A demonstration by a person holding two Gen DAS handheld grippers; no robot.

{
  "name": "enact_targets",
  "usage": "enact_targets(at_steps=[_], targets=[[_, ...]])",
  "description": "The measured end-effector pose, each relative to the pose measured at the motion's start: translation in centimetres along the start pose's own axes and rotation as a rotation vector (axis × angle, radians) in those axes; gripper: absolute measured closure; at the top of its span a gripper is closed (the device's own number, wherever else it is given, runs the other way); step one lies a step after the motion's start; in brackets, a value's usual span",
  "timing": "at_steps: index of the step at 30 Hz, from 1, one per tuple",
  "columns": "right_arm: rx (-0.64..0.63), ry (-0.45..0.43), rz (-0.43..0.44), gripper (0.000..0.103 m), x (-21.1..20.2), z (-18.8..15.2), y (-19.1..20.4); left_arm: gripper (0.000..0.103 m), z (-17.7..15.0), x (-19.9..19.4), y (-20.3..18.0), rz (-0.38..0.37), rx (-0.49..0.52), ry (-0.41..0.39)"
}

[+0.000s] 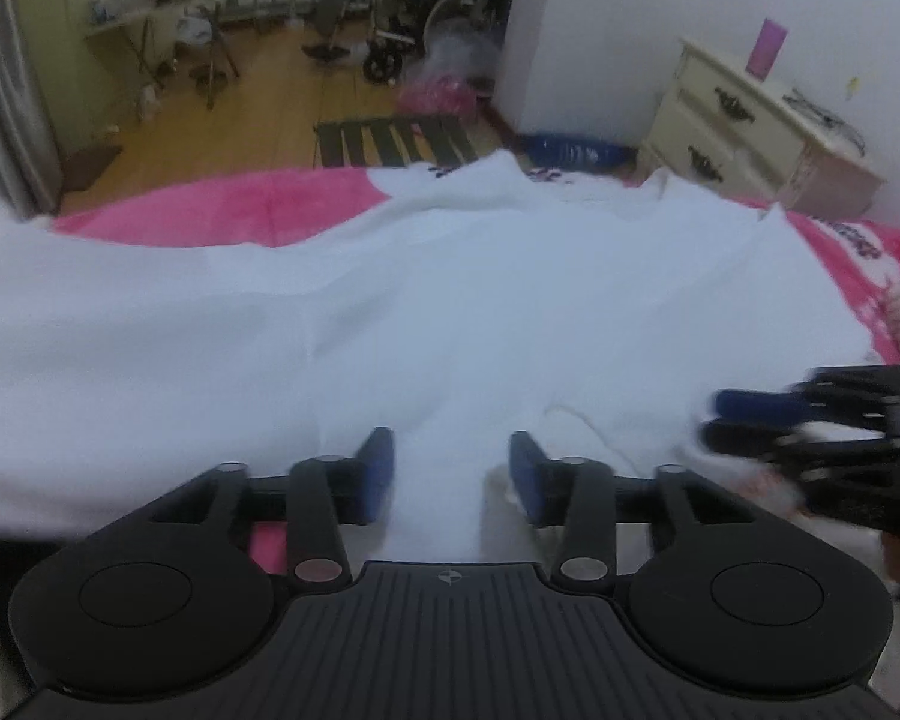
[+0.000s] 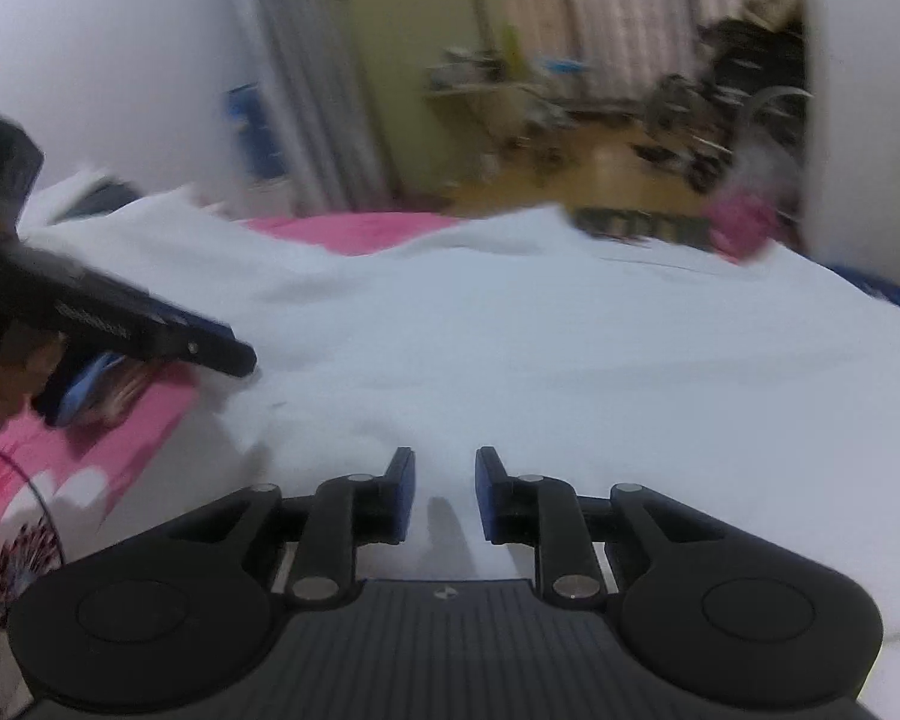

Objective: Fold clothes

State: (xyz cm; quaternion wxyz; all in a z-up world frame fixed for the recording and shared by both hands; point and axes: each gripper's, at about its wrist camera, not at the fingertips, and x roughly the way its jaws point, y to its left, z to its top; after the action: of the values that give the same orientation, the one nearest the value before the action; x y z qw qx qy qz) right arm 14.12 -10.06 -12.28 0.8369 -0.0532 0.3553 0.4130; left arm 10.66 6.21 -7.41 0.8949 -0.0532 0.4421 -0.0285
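Observation:
A white garment (image 1: pixel 420 312) lies spread over a pink bed cover (image 1: pixel 210 210). Low over its near edge, my left gripper (image 1: pixel 450 459) is open, and a ridge of white cloth runs between its blue pads (image 1: pixel 375 468). To its right, the right gripper (image 1: pixel 726 420) shows blurred at the garment's edge. In the right wrist view the right gripper (image 2: pixel 446 471) is open with a narrower gap, just above the white garment (image 2: pixel 570 348). The left gripper (image 2: pixel 210 354) reaches in from the left there, over the garment's edge and the pink cover (image 2: pixel 120 438).
A cream nightstand (image 1: pixel 750 120) stands beyond the bed at the right, by a white wall. A striped floor mat (image 1: pixel 390 141), a wheelchair (image 1: pixel 450 0) and a cluttered table (image 1: pixel 132 18) are on the wooden floor behind. A person's hand (image 2: pixel 6 384) holds the left gripper.

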Motion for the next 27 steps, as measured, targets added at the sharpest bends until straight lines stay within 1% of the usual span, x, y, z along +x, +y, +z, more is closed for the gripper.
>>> enact_targets(at_steps=[1, 2, 3, 5, 7, 8, 10, 11, 13, 15, 16, 17, 19, 23, 24, 25, 26, 27], targets=[[-0.023, 0.035, -0.004, 0.068, 1.0, -0.4, 0.5, 0.049, -0.4, -1.0, 0.1, 0.002, -0.006, -0.008], [-0.050, 0.085, -0.019, 0.067, 2.3, -0.9, 1.0, 0.046, -0.8, -2.0, 0.2, 0.003, -0.012, -0.016], [-0.075, 0.117, -0.036, 0.067, 3.4, -1.3, 1.4, 0.046, -1.1, -3.1, 0.4, 0.006, -0.019, -0.026], [-0.079, 0.106, -0.062, 0.067, 3.2, -0.7, 2.0, 0.044, -1.2, -5.6, 1.1, 0.021, -0.042, -0.063], [-0.035, 0.085, -0.058, 0.067, 2.0, 0.9, 2.5, 0.042, -1.6, -8.8, 2.6, 0.048, -0.082, -0.116], [-0.031, 0.061, -0.049, 0.067, 1.2, 1.8, 2.9, 0.041, -1.8, -10.5, 3.7, 0.066, -0.108, -0.150], [-0.079, 0.029, -0.028, 0.067, -0.3, 3.7, 4.5, 0.040, -2.4, -13.7, 5.8, 0.121, -0.162, -0.217], [-0.111, 0.014, -0.017, 0.065, -1.0, 4.7, 5.5, 0.039, -2.9, -15.4, 7.2, 0.164, -0.204, -0.258], [-0.170, -0.012, 0.008, 0.062, -2.2, 6.5, 7.4, 0.036, -4.3, -18.0, 10.1, 0.253, -0.306, -0.331], [-0.197, -0.021, 0.039, 0.058, -2.4, 7.4, 9.1, 0.035, -5.9, -19.9, 13.5, 0.340, -0.449, -0.386], [-0.211, -0.025, 0.055, 0.050, -2.4, 7.9, 10.0, 0.035, -6.7, -20.4, 15.2, 0.376, -0.522, -0.400], [-0.224, -0.029, 0.070, 0.048, -2.5, 8.4, 10.9, 0.034, -7.5, -20.6, 17.1, 0.398, -0.596, -0.407], [-0.251, -0.038, 0.101, 0.047, -2.7, 9.3, 12.6, 0.034, -8.4, -20.2, 20.7, 0.408, -0.733, -0.395], [-0.306, -0.055, 0.163, 0.044, -2.9, 11.2, 16.1, 0.034, -9.5, -18.8, 25.6, 0.343, -0.979, -0.423], [-0.319, -0.059, 0.178, 0.044, -3.0, 11.7, 17.0, 0.034, -9.7, -18.3, 26.6, 0.339, -1.038, -0.417], [-0.333, -0.064, 0.194, 0.044, -3.1, 12.2, 17.9, 0.037, -9.9, -17.8, 27.2, 0.354, -1.084, -0.410], [-0.342, -0.068, 0.203, 0.044, -3.1, 12.4, 18.5, 0.048, -10.1, -17.4, 27.9, 0.366, -1.123, -0.407], [-0.339, -0.068, 0.196, 0.044, -3.1, 12.1, 18.4, 0.053, -10.5, -17.5, 28.3, 0.368, -1.127, -0.423]])
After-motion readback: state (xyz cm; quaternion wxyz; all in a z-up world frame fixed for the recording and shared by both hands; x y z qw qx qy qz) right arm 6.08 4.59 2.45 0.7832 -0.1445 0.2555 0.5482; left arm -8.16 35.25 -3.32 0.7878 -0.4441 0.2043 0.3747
